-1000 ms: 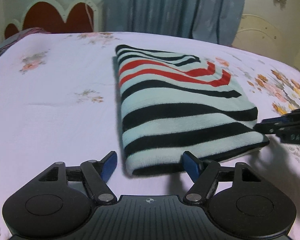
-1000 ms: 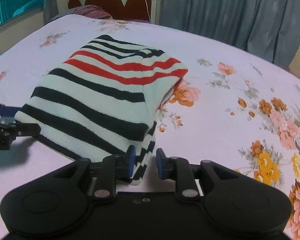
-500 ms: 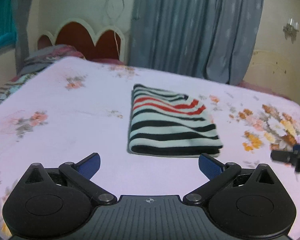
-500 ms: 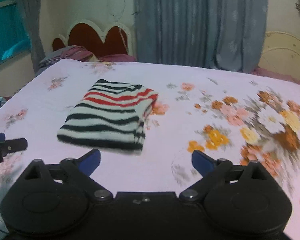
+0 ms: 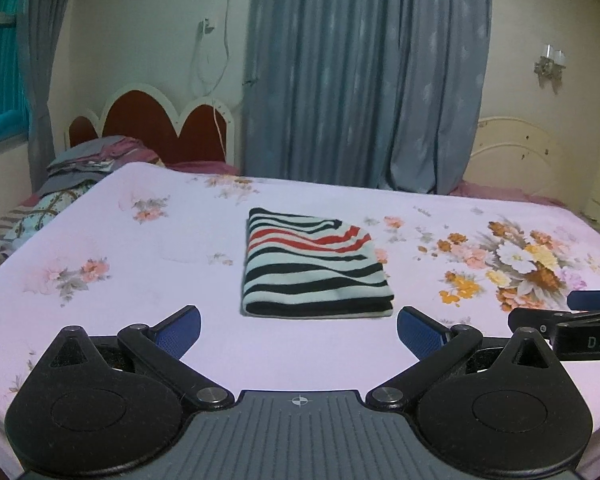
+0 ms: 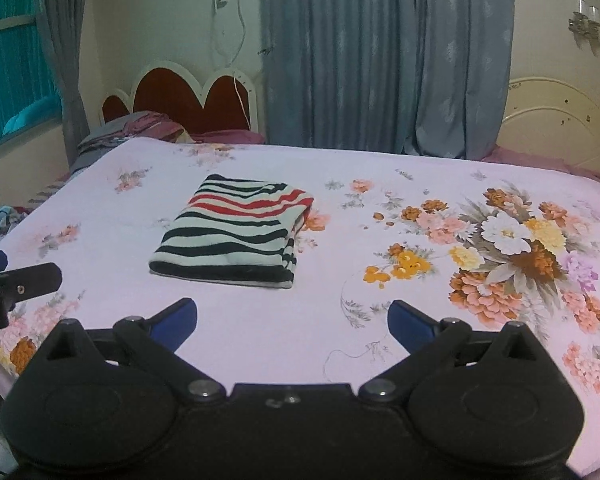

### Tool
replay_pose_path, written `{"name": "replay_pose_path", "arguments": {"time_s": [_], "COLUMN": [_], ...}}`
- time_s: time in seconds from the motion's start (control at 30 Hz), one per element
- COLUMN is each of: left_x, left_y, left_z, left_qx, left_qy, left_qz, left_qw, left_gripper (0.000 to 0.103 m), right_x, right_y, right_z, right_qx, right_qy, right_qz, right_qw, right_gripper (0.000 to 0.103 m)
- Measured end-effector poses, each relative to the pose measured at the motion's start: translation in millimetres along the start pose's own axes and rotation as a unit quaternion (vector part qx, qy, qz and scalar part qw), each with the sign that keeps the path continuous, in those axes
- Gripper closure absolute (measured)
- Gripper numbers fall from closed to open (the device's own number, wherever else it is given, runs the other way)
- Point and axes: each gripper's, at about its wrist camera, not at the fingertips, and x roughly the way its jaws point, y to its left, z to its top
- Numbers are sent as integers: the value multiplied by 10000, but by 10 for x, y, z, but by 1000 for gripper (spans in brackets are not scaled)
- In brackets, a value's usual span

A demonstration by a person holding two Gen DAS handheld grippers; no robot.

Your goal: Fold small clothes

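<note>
Both claws spread wide, holding nothing: left claw (image 5: 299,330) and right claw (image 6: 292,322) poised over the near edge of the bed (image 5: 148,280), blue pads (image 5: 179,330) far apart, well short of the garment. Right claw's tip also visible at the right edge of the left view; left claw's tip at the left edge of the right view. Farther on, folded striped sweater (image 5: 314,270) lying flat mid-bed as a neat rectangle, black and white bands with red ones toward the far end. Right of it, large flower print (image 6: 512,248) on the sheet. Beyond: red headboard (image 5: 156,128) far left, blue curtain (image 5: 364,80) behind.
</note>
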Motion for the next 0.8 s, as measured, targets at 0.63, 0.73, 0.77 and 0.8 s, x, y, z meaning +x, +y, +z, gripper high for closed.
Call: {"name": "replay_pose_path", "arguments": {"time_s": [0.63,0.73,0.77,0.8], "left_x": [-126,-122,-116,-110], "left_y": [-71,-69,-69,-69], "left_z": [35,35,36,38], "left_qx": [67,91,89,78], "left_qy": [-84,-75,-69,-52], "left_qz": [-120,-103,-102,-108], "left_qw": [9999,9999,9999,9999], "left_gripper": [0,0,0,0], "right_x": [-192,-191,-193,-195], "right_y": [-45,-47,-49,-45], "right_z": [3,0,-1,-1], "right_qx": [50,61,51,39], "right_qy": [-171,-111,-113,-107], "right_qz": [-98,-107,-94,-99], "right_qw": [9998,9999,9999,9999], "right_gripper": [1,1,1,1]}}
